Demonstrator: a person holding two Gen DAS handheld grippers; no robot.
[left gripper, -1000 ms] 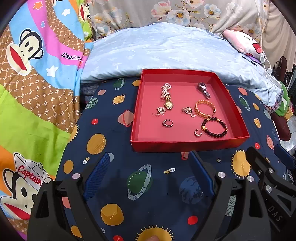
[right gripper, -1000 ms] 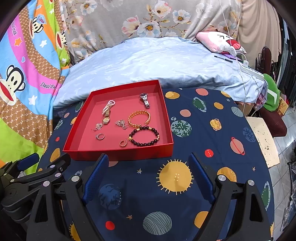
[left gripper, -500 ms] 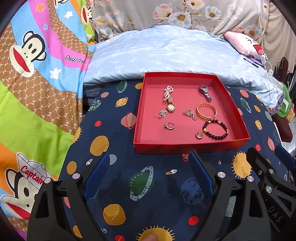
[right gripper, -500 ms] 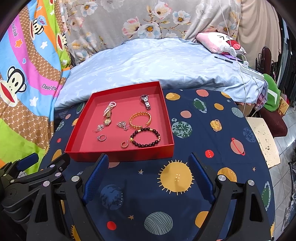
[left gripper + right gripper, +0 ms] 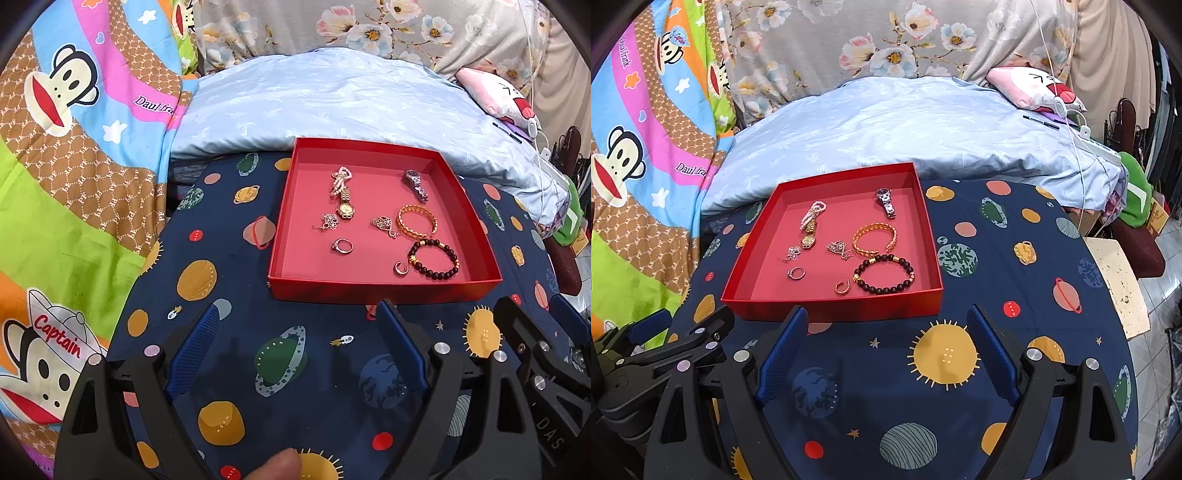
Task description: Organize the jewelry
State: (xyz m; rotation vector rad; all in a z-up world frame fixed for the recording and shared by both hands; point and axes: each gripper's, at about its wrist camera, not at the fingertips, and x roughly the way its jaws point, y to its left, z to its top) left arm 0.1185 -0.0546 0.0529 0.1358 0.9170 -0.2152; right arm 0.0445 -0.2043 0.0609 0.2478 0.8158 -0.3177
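A shallow red tray sits on a navy planet-print cloth. Inside it lie a dark bead bracelet, a gold bangle, a gold watch with a pearl strand, a silver watch, two small pendants, a silver ring and a small open ring. My left gripper hangs open just in front of the tray's near wall. My right gripper is open too, near the tray's front right corner. Both hold nothing.
A pale blue quilt is bunched behind the tray. A cartoon-monkey blanket covers the left side. A pink plush, white cables and a stool are at the right. A fingertip shows at the bottom edge.
In the left wrist view the tray has drifted slightly right and down; in the right wrist view it sits a little lower. Both grippers stay open, and the jewelry has not moved.
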